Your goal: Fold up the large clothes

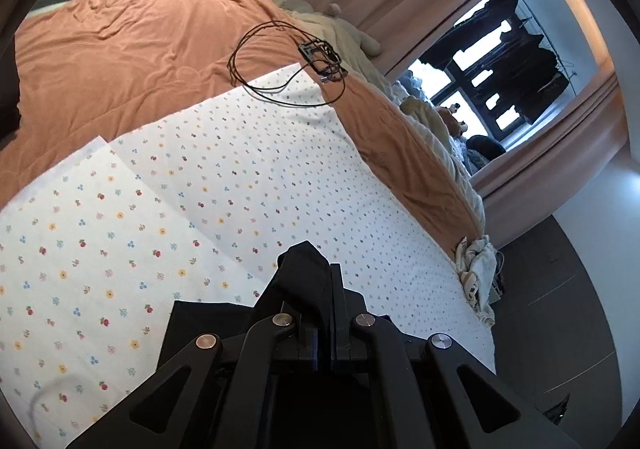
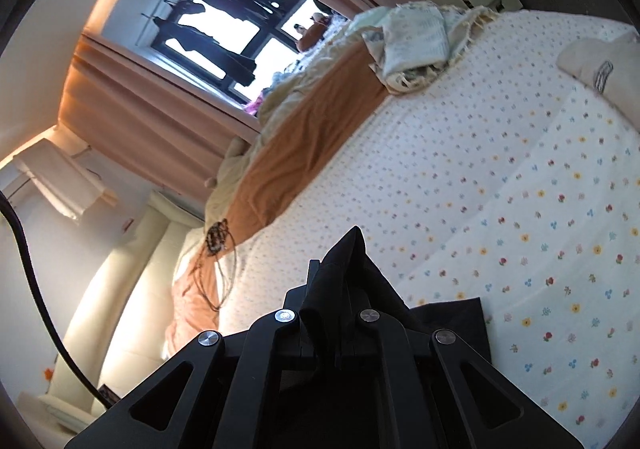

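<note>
The left tool (image 1: 320, 277) was clamped on a corner of a black garment (image 1: 304, 273), the cloth bunched up between its closed fingers and poking out past the tips. It pointed downward at a slant over the bed, above the white flower-printed sheet (image 1: 240, 177). More of the black garment hung below the left tool, spreading out to the left over the sheet.

The right tool (image 2: 336, 273) was likewise pinched tight on another part of the black garment (image 2: 348, 249), a peak of fabric standing up between its fingers. It too aimed down at a slant over the flower-printed sheet (image 2: 500, 169), and a flap of the garment trailed out to the right beneath it.

Beyond the sheet lay an orange blanket (image 1: 132, 33), with a small black device and its looped cable (image 1: 320, 57) on the blanket's edge. Pink curtains (image 2: 132, 105) framed a window behind the bed.
</note>
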A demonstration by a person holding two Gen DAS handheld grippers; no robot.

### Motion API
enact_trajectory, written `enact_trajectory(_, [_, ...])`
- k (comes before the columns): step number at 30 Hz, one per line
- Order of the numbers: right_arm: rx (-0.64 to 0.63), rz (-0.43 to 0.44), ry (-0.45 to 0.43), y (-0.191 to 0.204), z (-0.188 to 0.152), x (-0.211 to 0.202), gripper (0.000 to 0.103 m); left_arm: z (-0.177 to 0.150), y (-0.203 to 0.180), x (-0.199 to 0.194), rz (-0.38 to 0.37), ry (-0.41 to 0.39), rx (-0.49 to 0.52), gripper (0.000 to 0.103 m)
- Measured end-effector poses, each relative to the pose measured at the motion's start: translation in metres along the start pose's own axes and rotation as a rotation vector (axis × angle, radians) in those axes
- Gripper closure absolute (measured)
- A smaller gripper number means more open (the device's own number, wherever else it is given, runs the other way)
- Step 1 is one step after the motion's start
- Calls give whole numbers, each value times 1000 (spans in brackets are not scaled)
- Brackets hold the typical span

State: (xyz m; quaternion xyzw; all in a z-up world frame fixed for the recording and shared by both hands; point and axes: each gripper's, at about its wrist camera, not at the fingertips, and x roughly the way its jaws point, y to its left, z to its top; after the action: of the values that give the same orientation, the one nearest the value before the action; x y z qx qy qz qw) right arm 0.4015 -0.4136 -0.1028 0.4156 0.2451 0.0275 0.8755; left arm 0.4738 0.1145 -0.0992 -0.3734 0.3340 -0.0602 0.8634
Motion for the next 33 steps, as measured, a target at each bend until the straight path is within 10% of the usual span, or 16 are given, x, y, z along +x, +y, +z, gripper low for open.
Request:
enact_trajectory(3, [16, -18, 15, -7, -1, 12, 96, -2, 10, 14, -2, 45, -43, 85])
enact_trajectory(7, [45, -55, 19, -14, 0, 14, 30, -5, 16, 4, -27, -4, -74, 24])
enact_trajectory(33, [41, -246, 80, -53, -75, -125, 30, -99, 67, -108, 134, 72, -62, 36])
